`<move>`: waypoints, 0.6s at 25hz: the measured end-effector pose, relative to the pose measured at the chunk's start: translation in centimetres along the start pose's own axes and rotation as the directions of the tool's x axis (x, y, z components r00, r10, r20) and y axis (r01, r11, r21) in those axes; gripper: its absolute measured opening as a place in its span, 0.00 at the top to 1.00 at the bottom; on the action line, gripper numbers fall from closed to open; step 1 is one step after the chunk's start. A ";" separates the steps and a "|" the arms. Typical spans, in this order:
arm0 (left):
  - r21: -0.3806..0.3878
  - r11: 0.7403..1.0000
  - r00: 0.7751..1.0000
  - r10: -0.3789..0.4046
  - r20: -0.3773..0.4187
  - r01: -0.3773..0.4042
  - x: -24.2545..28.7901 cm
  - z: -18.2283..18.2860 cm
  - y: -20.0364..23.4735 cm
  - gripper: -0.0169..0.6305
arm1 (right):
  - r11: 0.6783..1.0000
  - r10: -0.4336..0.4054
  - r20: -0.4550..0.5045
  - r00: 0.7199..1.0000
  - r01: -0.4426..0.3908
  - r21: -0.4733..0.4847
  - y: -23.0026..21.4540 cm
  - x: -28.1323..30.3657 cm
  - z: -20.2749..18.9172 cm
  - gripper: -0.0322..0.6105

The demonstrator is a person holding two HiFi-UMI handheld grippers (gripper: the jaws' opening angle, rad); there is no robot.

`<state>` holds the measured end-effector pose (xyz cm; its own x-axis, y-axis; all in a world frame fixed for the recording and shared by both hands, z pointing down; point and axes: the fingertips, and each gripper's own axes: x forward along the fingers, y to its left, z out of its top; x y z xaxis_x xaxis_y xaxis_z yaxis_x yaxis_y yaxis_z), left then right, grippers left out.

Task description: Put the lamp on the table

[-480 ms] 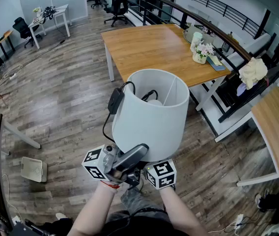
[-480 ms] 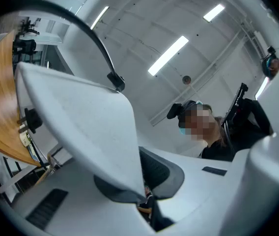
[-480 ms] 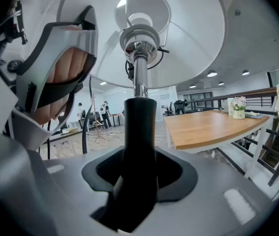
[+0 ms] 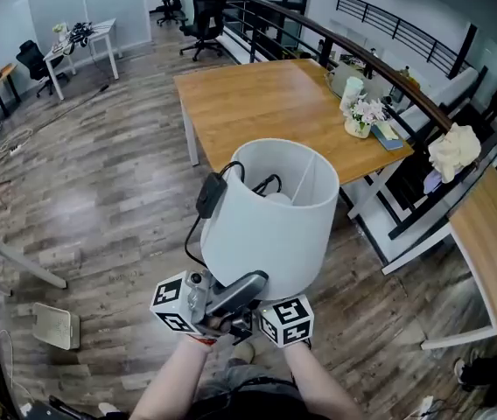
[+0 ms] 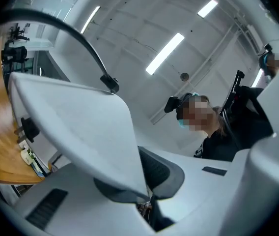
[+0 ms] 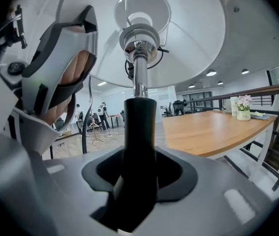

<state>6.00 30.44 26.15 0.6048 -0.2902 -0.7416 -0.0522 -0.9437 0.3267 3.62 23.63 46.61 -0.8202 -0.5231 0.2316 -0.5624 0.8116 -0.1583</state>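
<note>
Carrying stage: lamp (image 4: 270, 221) is in the air in both grippers and not yet set down. The wooden table (image 4: 266, 103) lies ahead of them, well apart.

Next move, by judgement: bring the lamp forward over the open wood, lower it upright until the base (not in view) seats, then let go. The shade makes a soft handle and may buckle under load.

1. Right gripper (image 6: 139, 181): jaws drawn tight on the lamp's black stem (image 6: 139, 132). The stem rises straight from between them to the shade (image 6: 144, 38) overhead. The table is off to its right.
2. Left gripper (image 5: 144, 193): jaws nearly together, pinching the shade's white wall near its lower rim. The wall spreads up and leftward from them.
3. Cord (image 4: 210, 194): black, with a block on it, hanging over the shade's top rim on the left gripper's side. It could snag on the way down.
</note>
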 end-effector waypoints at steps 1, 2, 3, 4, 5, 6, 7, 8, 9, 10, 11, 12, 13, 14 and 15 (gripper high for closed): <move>0.008 1.000 1.000 -0.004 0.000 0.004 0.0 0.2 0.4 0.97 | 1.000 0.000 0.001 1.000 0.000 -0.001 -0.3 0.4 0.2 0.66; 0.014 1.000 1.000 -0.008 0.001 0.008 0.0 0.5 0.8 0.97 | 1.000 0.000 0.003 1.000 0.000 -0.002 -0.6 0.8 0.4 0.66; 0.018 1.000 1.000 -0.012 0.002 0.012 0.0 0.7 1.1 0.97 | 1.000 0.000 0.004 1.000 0.000 -0.003 -0.8 1.2 0.6 0.66; 0.019 1.000 1.000 -0.016 0.003 0.016 0.1 0.9 1.4 0.97 | 1.000 -0.002 0.005 1.000 0.002 -0.005 -1.1 1.5 0.8 0.66; 0.019 1.000 1.000 -0.020 0.004 0.019 0.1 1.1 1.8 0.97 | 1.000 -0.003 0.006 1.000 0.003 -0.007 -1.3 1.7 1.0 0.66; 0.018 1.000 1.000 -0.023 0.004 0.022 0.2 1.3 2.1 0.97 | 1.000 -0.005 0.007 1.000 0.006 -0.008 -1.7 2.0 1.2 0.66; 0.016 1.000 1.000 -0.025 0.004 0.025 0.3 1.5 2.5 0.97 | 1.000 -0.008 0.008 1.000 0.008 -0.010 -2.0 2.3 1.4 0.66; 0.014 1.000 1.000 -0.026 0.005 0.026 0.5 1.7 2.9 0.97 | 1.000 -0.011 0.009 1.000 0.011 -0.010 -2.4 2.5 1.6 0.66; 0.012 1.000 1.000 -0.028 0.005 0.028 0.7 1.9 3.4 0.97 | 1.000 -0.015 0.010 1.000 0.015 -0.011 -2.7 2.7 1.8 0.66; 0.011 0.999 1.000 -0.030 0.005 0.030 1.0 2.0 3.8 0.97 | 1.000 -0.020 0.012 1.000 0.020 -0.011 -3.1 2.9 2.0 0.66; 0.010 0.999 0.999 -0.033 0.004 0.033 1.2 2.2 4.1 0.97 | 1.000 -0.025 0.014 1.000 0.025 -0.009 -3.5 3.1 2.3 0.66; 0.009 0.999 0.999 -0.037 0.003 0.037 1.4 2.3 4.5 0.97 | 1.000 -0.029 0.017 0.999 0.029 -0.007 -3.8 3.2 2.5 0.66; 0.007 0.999 0.999 -0.041 0.001 0.041 1.6 2.4 4.9 0.97 | 0.999 -0.034 0.020 0.999 0.034 -0.004 -4.2 3.4 2.7 0.66; 0.003 0.999 0.999 -0.046 -0.003 0.046 1.8 2.4 5.3 0.97 | 0.999 -0.040 0.023 0.999 0.040 -0.001 -4.6 3.7 2.9 0.66; -0.003 0.999 0.999 -0.052 -0.007 0.052 1.9 2.5 5.7 0.97 | 0.999 -0.049 0.025 0.999 0.048 0.002 -5.0 3.9 3.0 0.66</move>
<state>4.83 24.07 25.15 0.6122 -0.2395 -0.7535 -0.0181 -0.9570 0.2895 2.91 16.70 45.43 -0.7943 -0.5683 0.2149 -0.6017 0.7847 -0.1491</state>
